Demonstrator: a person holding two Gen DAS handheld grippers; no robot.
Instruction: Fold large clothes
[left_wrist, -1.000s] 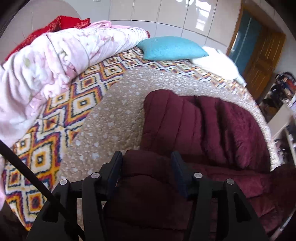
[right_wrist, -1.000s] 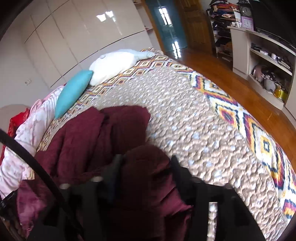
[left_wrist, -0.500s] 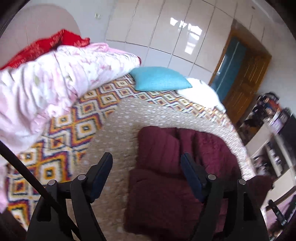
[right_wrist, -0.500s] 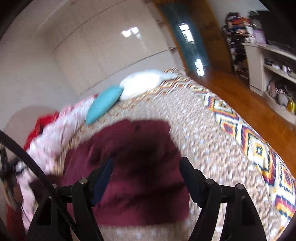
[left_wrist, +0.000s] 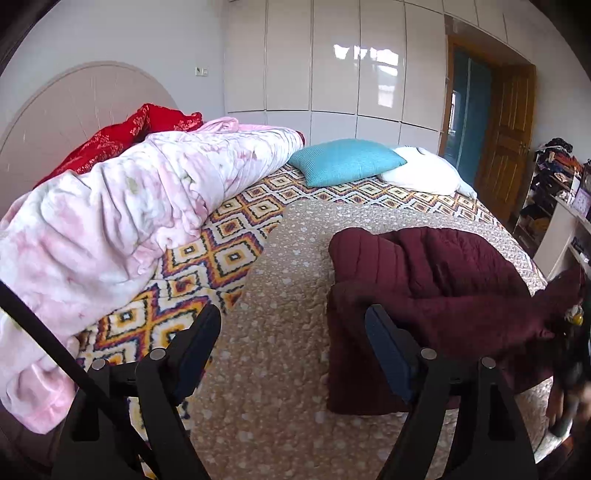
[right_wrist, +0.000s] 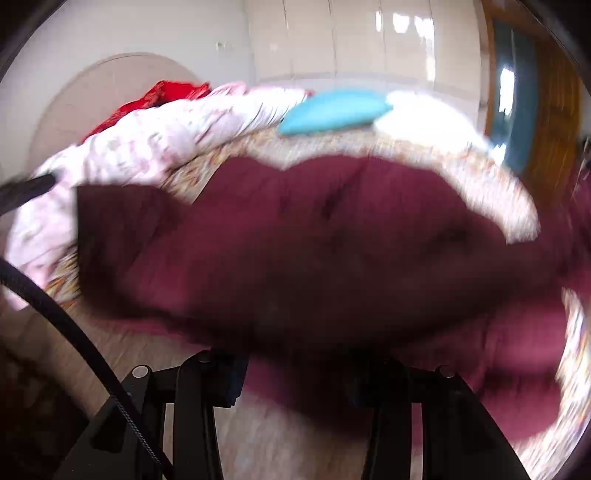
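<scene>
Maroon quilted coat (left_wrist: 436, 280) lying partly folded on the beige quilt (left_wrist: 280, 280) of the bed, toward the right side, one thick layer doubled over another. Well apart from the pink duvet (left_wrist: 122, 221) heaped along the left, and from the teal pillow (left_wrist: 345, 160) and white pillow (left_wrist: 421, 170) at the far end.

Left tongs (left_wrist: 293, 354) hanging clear above the quilt, jaws wide and opening, nothing between them; right-hand finger overlapping the coat's near-left corner in view only, no contact visible.

Right tongs (right_wrist: 295, 376) closing, with maroon cloth bulging across and in front of the jaws in a badly blurred view. Cannot tell whether the pads are pressing on the cloth or merely behind it.

Likely risks, judged from this:
- Pinching only the top layer, or too thin a bite of slippery padded fabric, and losing it mid-lift, undoing the fold.
- Grabbing the beige quilt along with the coat, since the hem lies flat against it.
- Dragging the bundle one-handed toward the bed's right edge while the left tongs hold nothing, skewing the fold or letting the loose part at the far right slide off.
- Springy padding pushing the fold open again once released.
</scene>
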